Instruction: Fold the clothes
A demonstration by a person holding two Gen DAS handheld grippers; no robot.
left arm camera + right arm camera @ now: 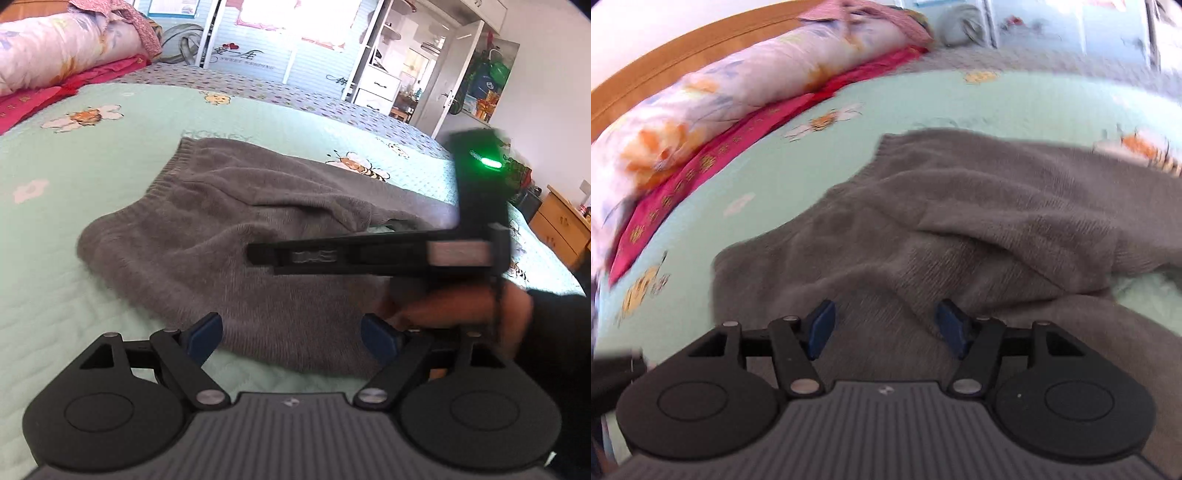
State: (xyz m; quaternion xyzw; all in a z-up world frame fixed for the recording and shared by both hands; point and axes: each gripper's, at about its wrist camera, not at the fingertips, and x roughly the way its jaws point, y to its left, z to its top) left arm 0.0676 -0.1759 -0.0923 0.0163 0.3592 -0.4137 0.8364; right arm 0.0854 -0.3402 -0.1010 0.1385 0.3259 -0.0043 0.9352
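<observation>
A grey knitted sweater (229, 236) lies partly folded and rumpled on a mint-green bedspread (74, 155); its ribbed hem points to the far left. My left gripper (291, 341) is open and empty, just above the sweater's near edge. The right gripper's black body (388, 251) crosses the left wrist view from the right, over the sweater, held by a hand. In the right wrist view the sweater (960, 221) fills the middle and my right gripper (886, 328) is open, low over the cloth, holding nothing.
A floral bolster pillow (720, 96) and a red cloth (701, 166) lie along the wooden headboard (683, 48). Beyond the bed stand white drawers (376, 88), a door and a wooden cabinet (561, 225) at the right.
</observation>
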